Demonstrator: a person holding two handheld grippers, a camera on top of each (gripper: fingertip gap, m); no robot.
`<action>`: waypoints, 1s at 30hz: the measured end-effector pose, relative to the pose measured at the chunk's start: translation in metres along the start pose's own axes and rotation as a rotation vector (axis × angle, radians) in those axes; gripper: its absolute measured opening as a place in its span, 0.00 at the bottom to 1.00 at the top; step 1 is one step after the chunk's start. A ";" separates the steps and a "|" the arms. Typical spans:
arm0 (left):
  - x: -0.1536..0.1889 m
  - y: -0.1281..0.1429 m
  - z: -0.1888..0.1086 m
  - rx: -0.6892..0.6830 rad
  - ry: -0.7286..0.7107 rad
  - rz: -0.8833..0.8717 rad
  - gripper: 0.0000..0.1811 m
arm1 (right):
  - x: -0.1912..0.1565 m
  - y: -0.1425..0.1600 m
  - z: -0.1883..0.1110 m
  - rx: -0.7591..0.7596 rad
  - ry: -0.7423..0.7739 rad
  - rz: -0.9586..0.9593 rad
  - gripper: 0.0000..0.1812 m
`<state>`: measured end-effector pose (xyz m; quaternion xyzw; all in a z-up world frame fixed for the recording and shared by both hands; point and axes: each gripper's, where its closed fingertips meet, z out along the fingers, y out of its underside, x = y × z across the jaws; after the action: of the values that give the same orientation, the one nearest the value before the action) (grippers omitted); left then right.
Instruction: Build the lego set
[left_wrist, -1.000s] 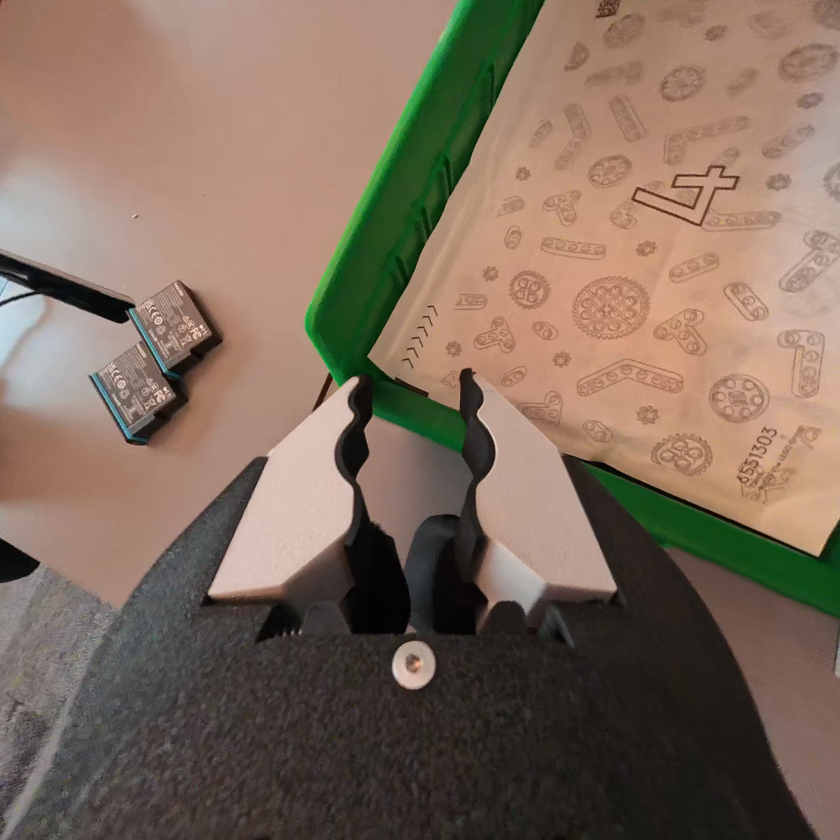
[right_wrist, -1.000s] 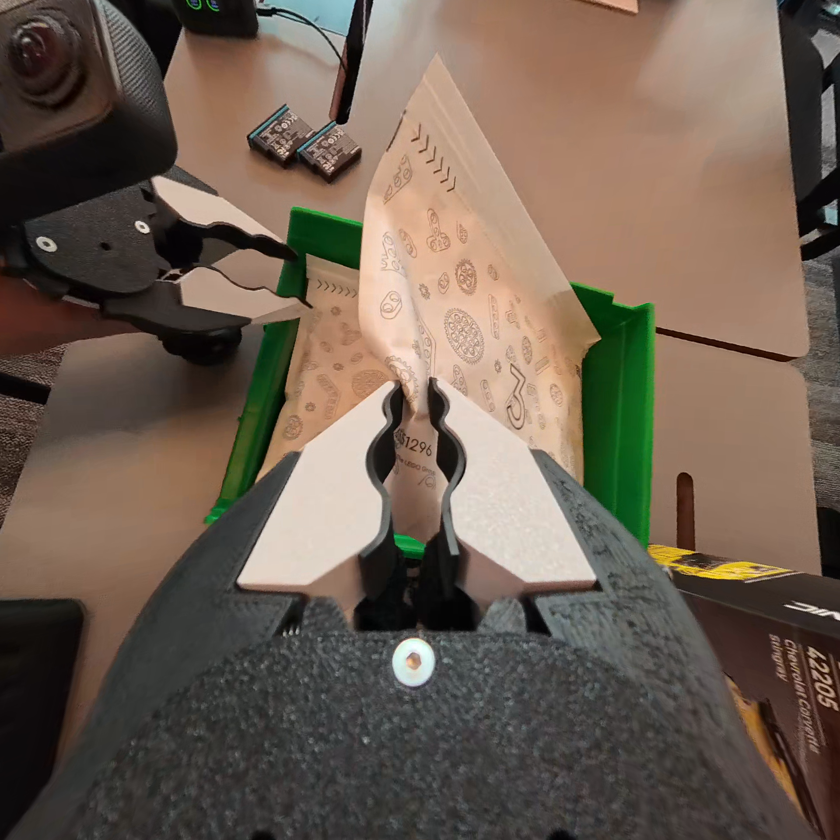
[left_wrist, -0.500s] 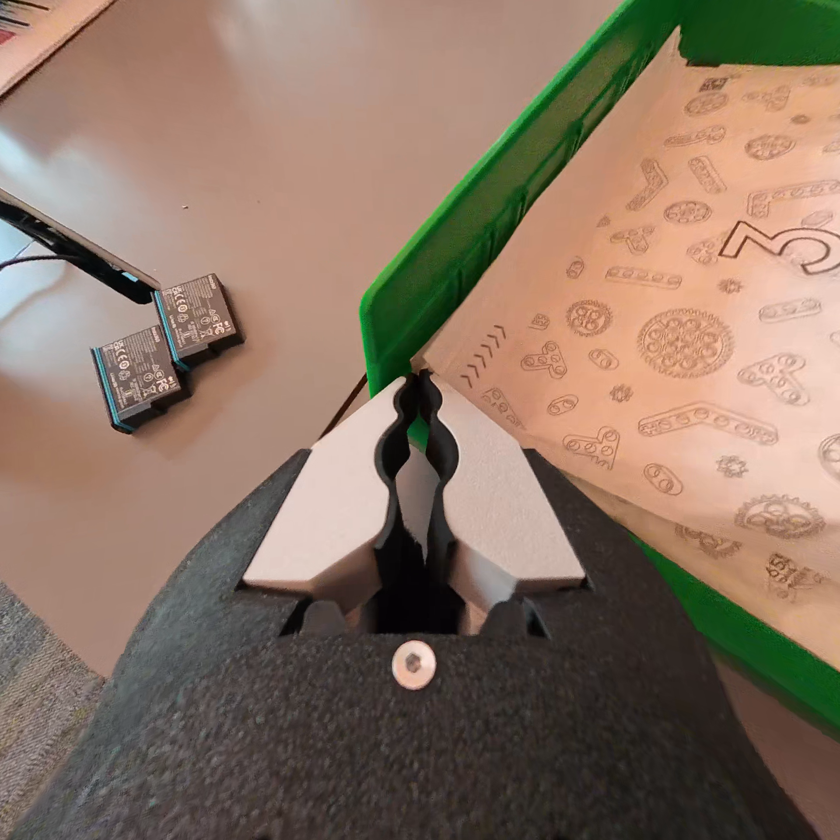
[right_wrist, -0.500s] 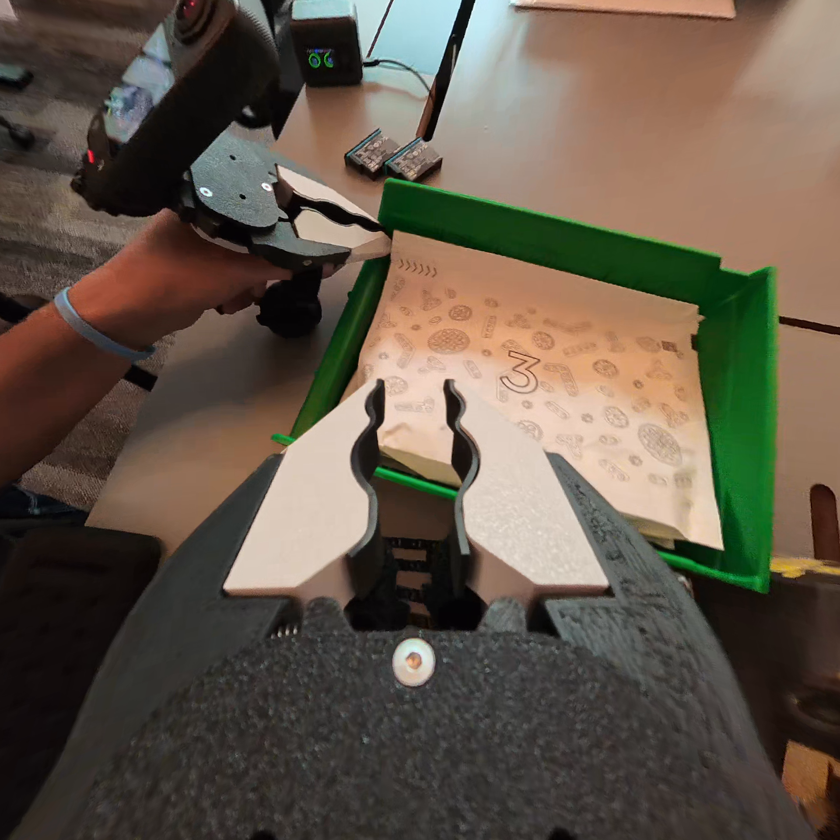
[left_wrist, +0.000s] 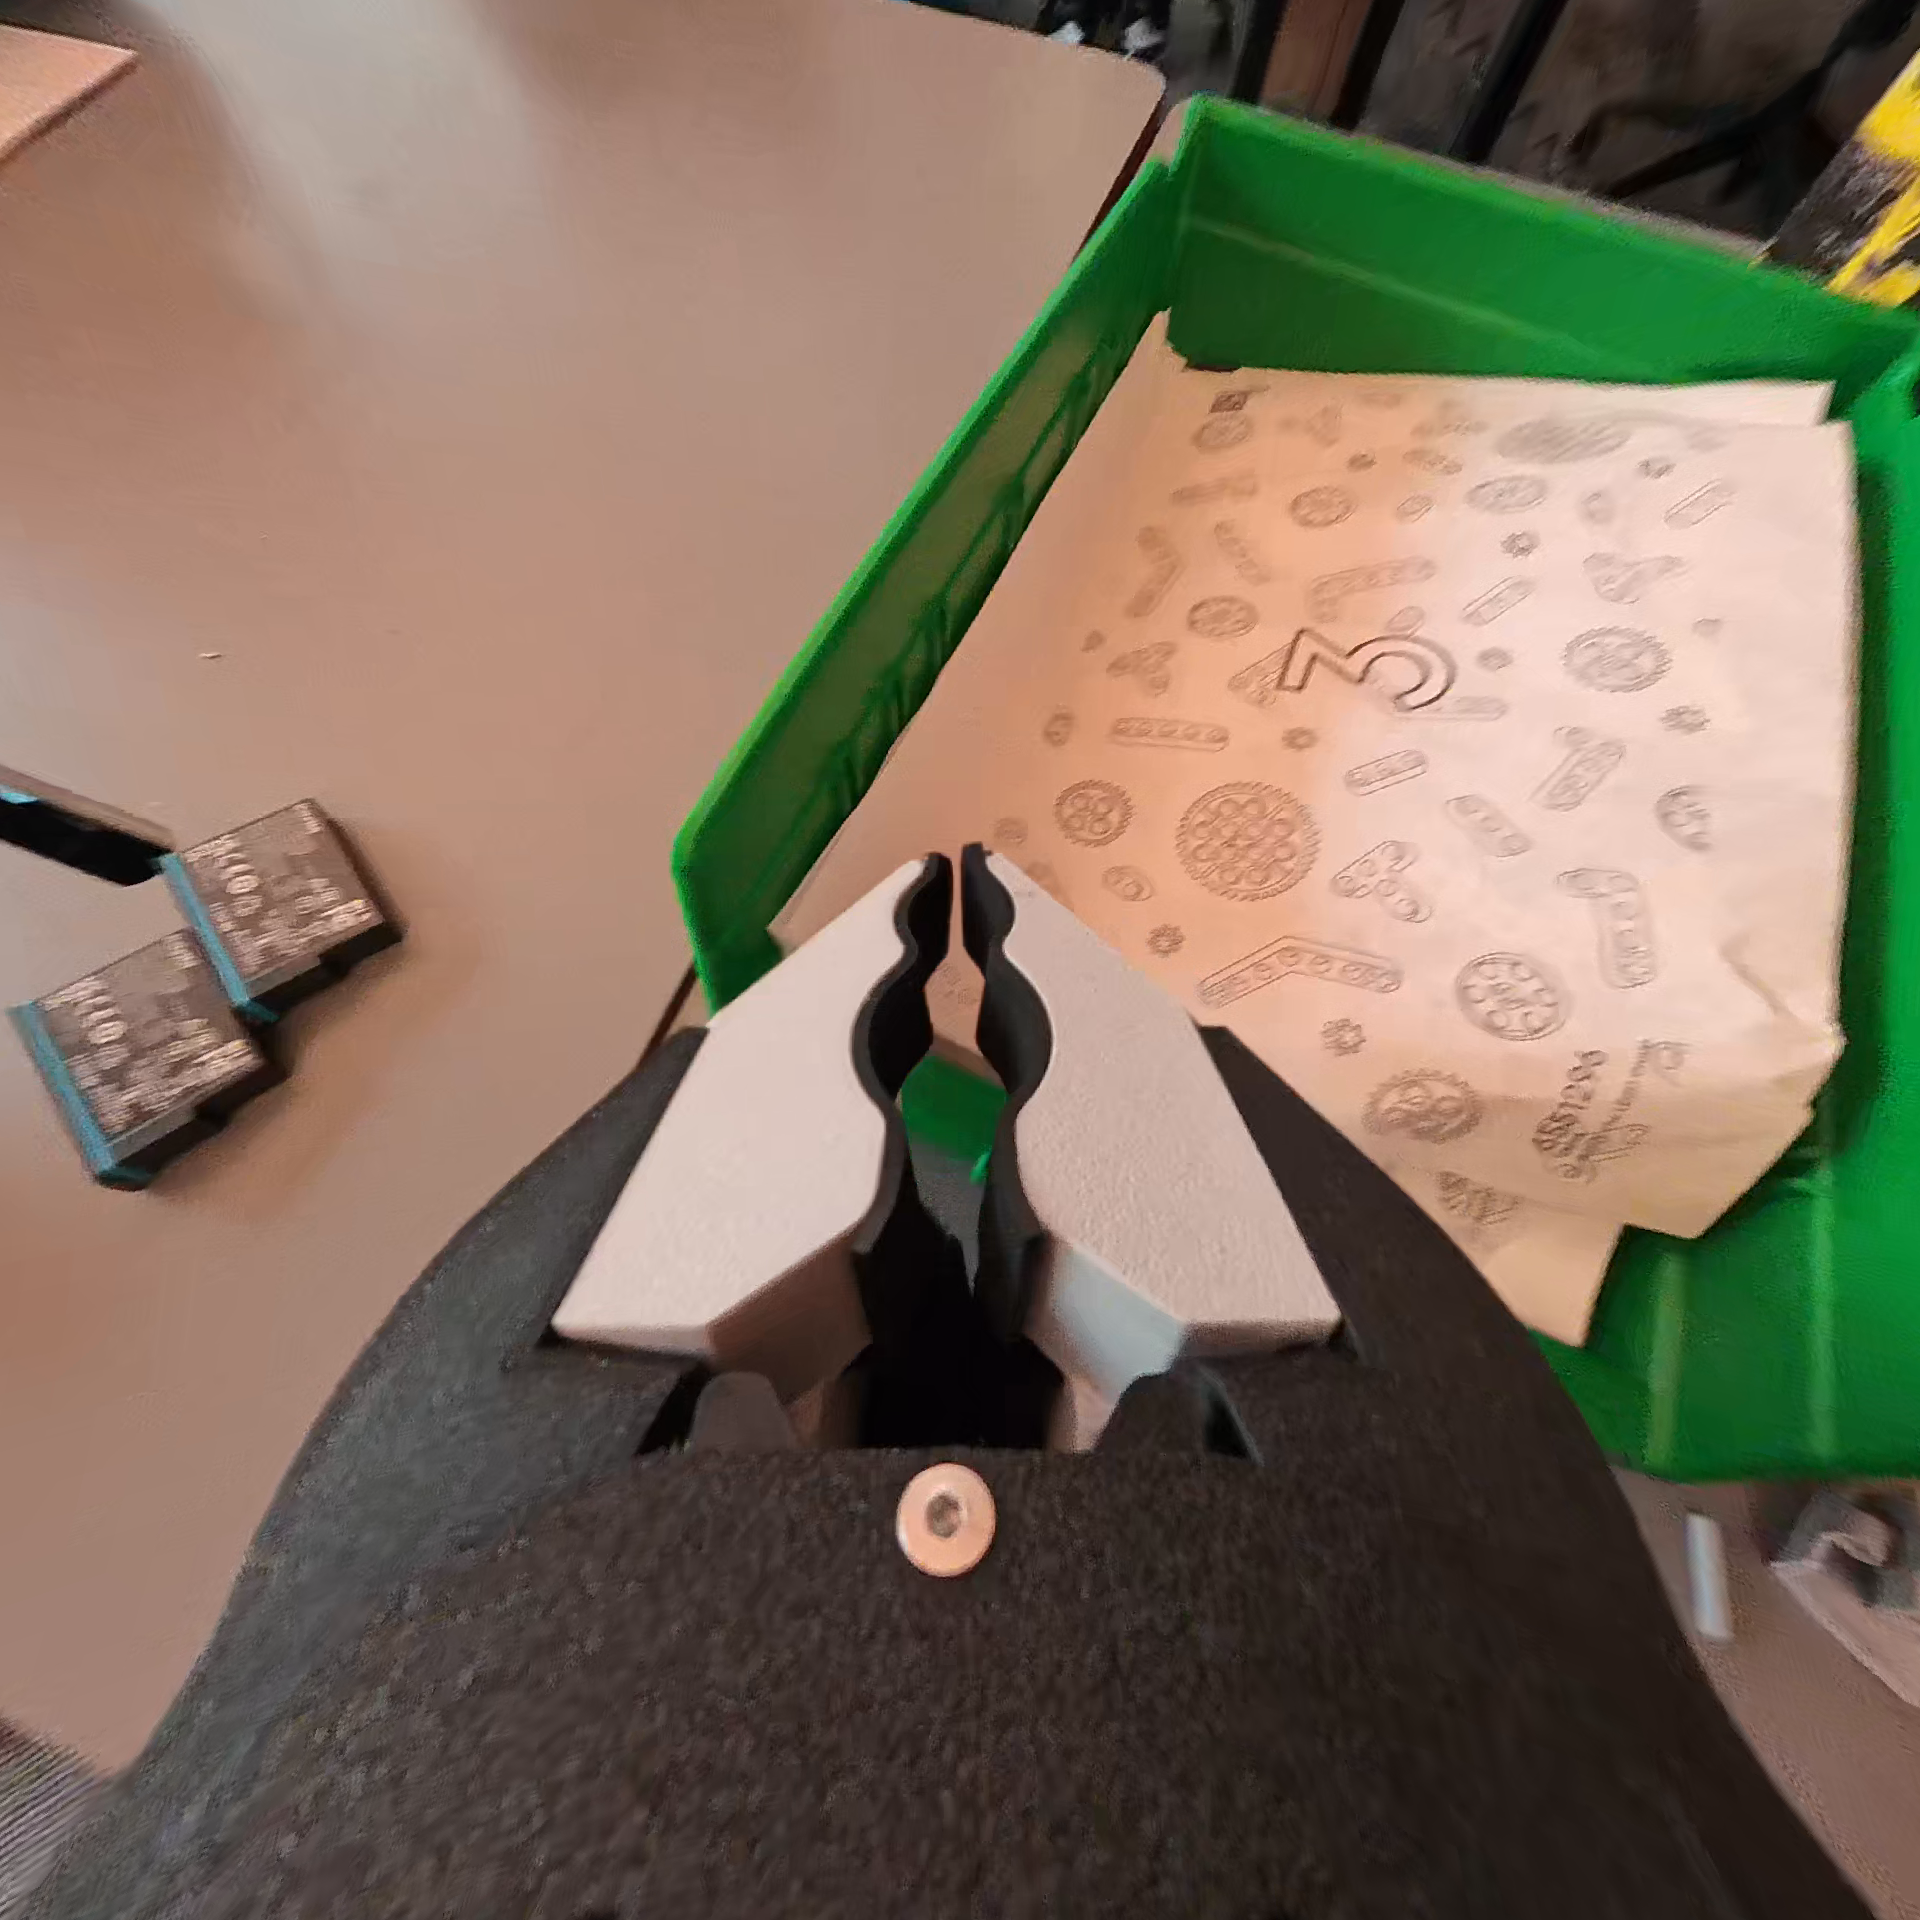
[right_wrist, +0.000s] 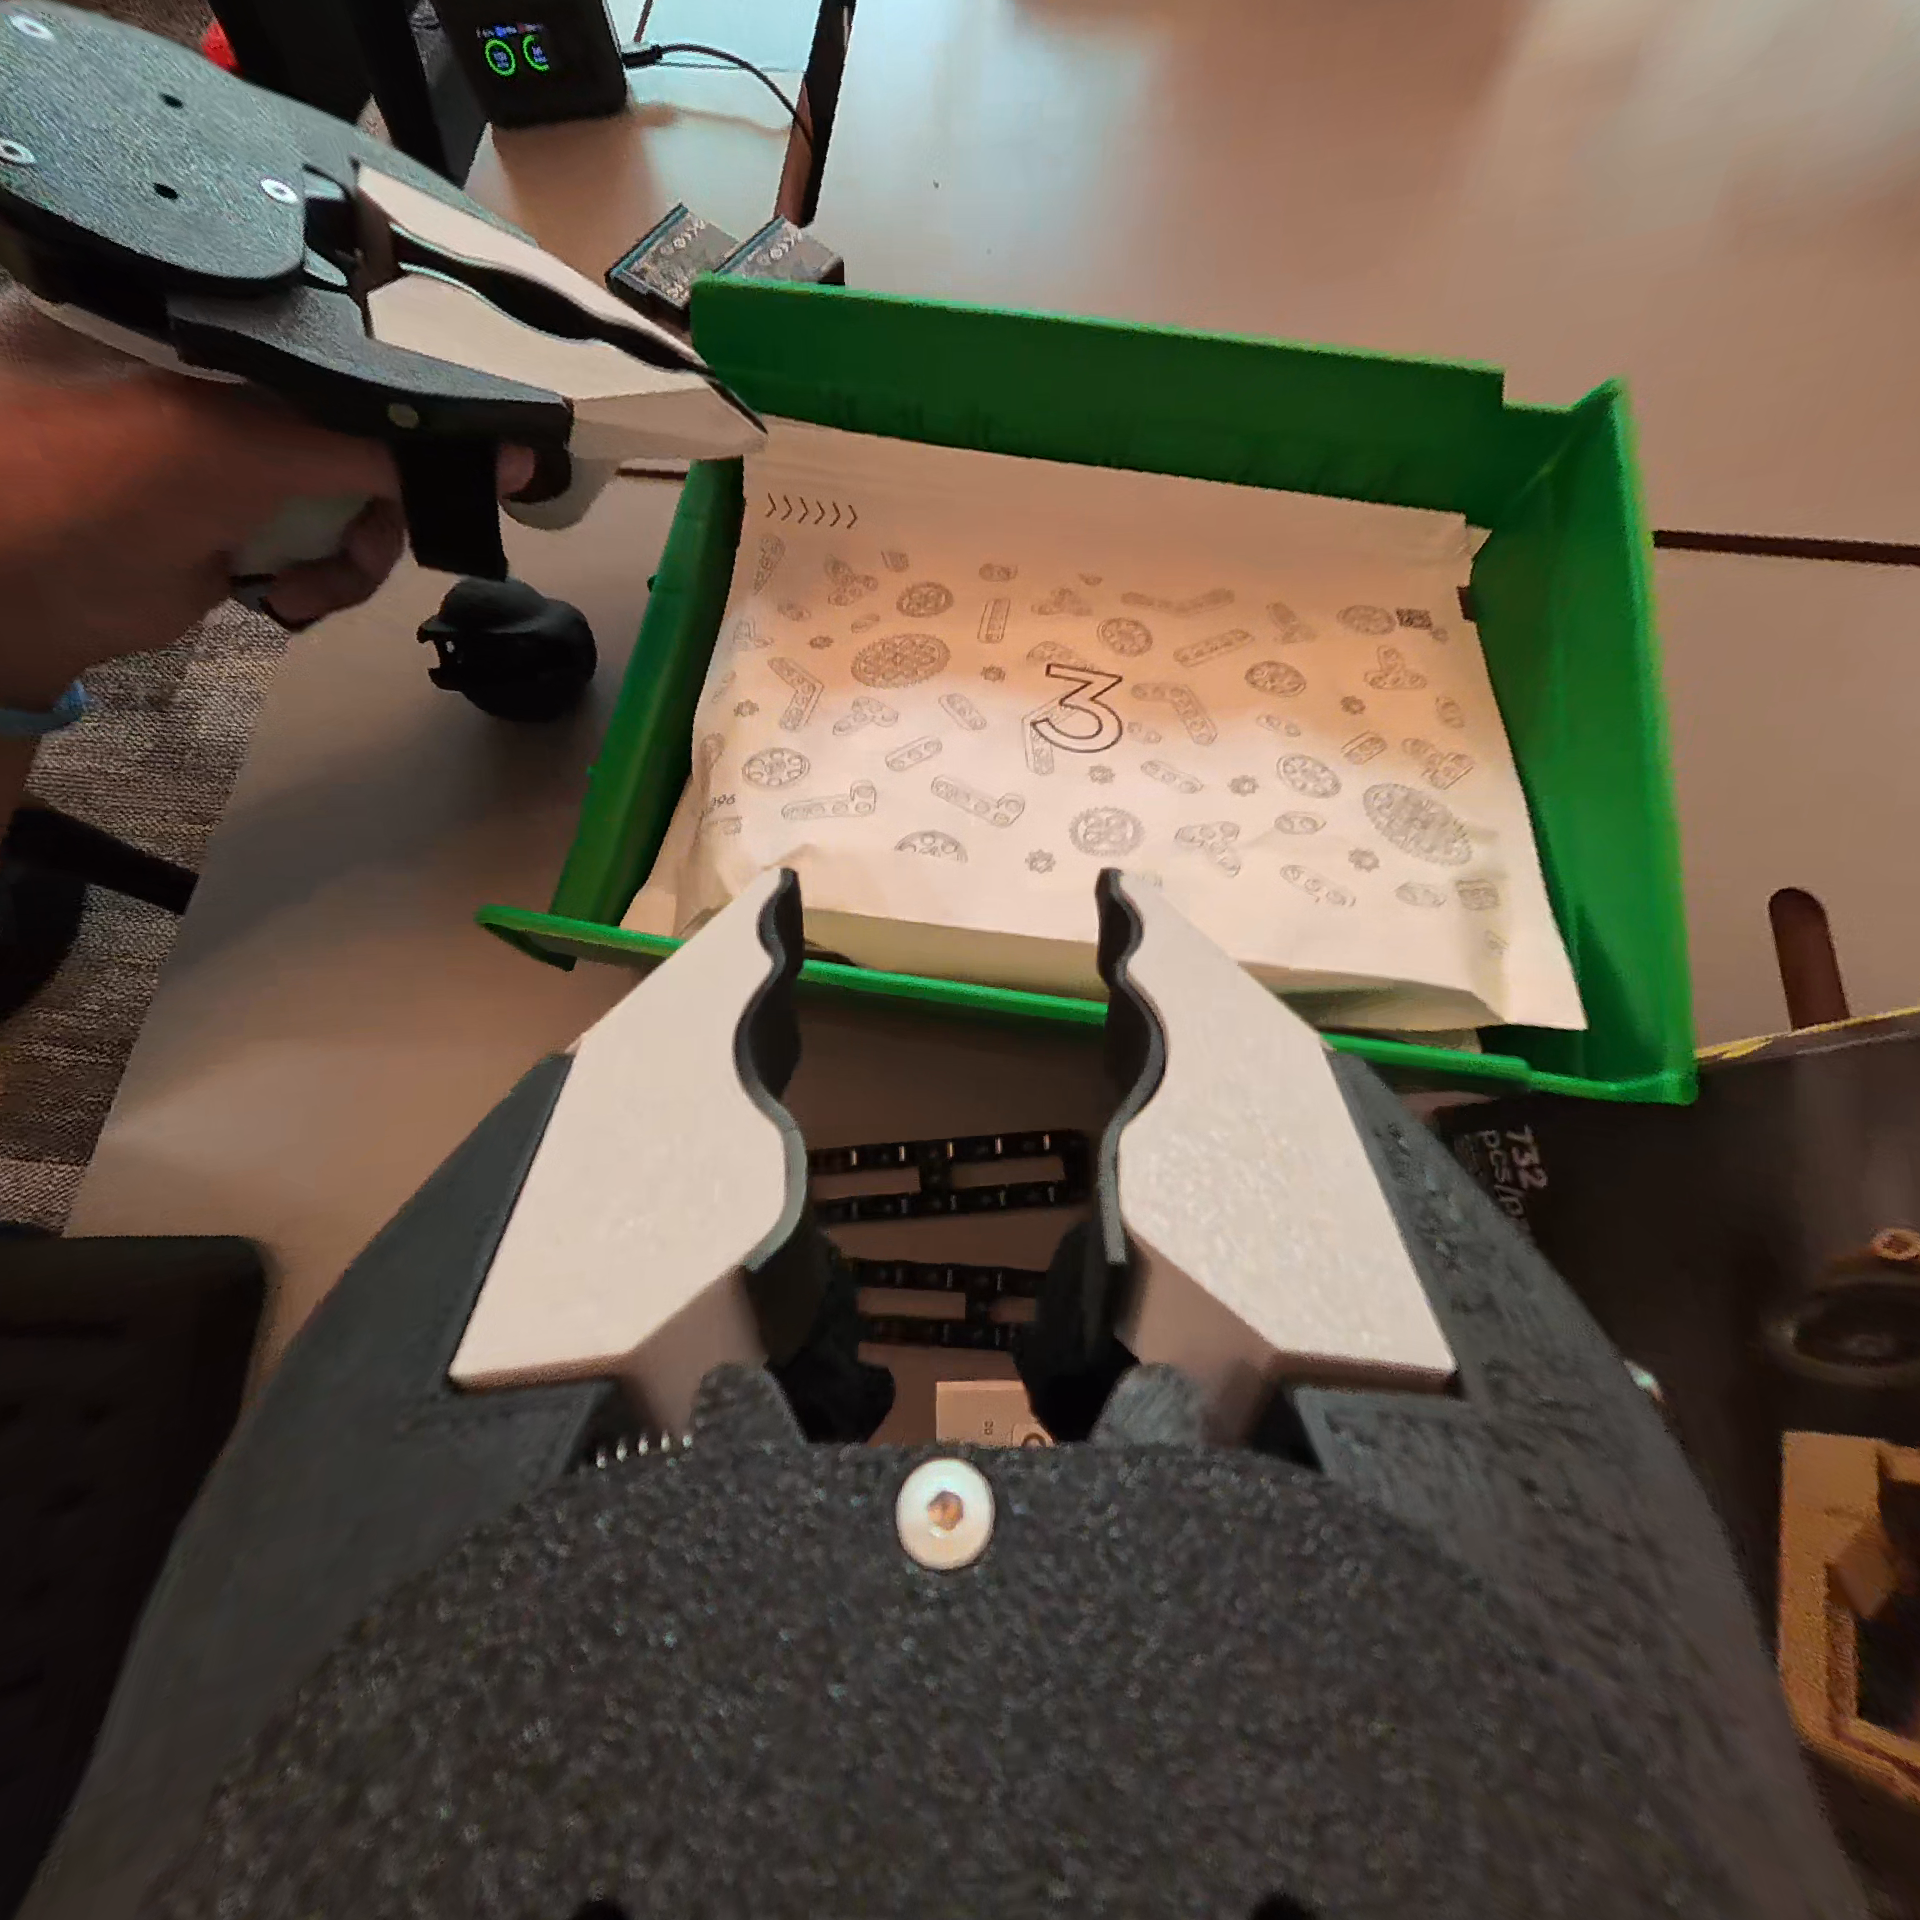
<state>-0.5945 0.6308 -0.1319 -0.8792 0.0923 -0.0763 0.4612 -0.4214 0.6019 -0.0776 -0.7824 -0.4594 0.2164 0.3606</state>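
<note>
A white paper bag (left_wrist: 1455, 779) printed with grey part shapes lies flat in a green tray (left_wrist: 904, 665). My left gripper (left_wrist: 956, 868) is shut on the bag's far left corner, by the tray wall. In the right wrist view the bag (right_wrist: 1091, 727) fills the tray (right_wrist: 1091, 343), and the left gripper (right_wrist: 727, 405) reaches in from the left, held by a hand. My right gripper (right_wrist: 948, 894) is wide open and empty, just above the tray's near rim. Black lego frames (right_wrist: 945, 1174) lie on the table between its fingers.
Two small black batteries (left_wrist: 208, 987) lie on the brown table left of the tray, and also show in the right wrist view (right_wrist: 727, 255). A dark lego box (right_wrist: 1766, 1195) sits at the right. A black device with green displays (right_wrist: 520, 52) stands at the back. The gap from one gripper's tips to the other's is roughly 20 cm.
My right gripper let go of the bag it held up, opened wide and drew back. The bag dropped flat into the tray. My left gripper closed on the bag's corner.
</note>
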 end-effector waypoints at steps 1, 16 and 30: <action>-0.004 0.004 -0.002 -0.018 -0.032 0.020 0.00 | -0.001 0.003 -0.001 0.000 0.001 0.003 0.31; -0.027 0.025 0.020 -0.136 -0.143 -0.114 0.03 | -0.009 0.044 -0.017 0.014 -0.066 0.115 0.28; 0.001 0.002 0.010 -0.031 -0.002 -0.023 0.00 | -0.013 0.013 -0.017 0.098 -0.060 0.063 0.26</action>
<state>-0.5917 0.6373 -0.1388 -0.8872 0.0832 -0.0792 0.4469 -0.4091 0.5797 -0.0760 -0.7710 -0.4339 0.2734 0.3776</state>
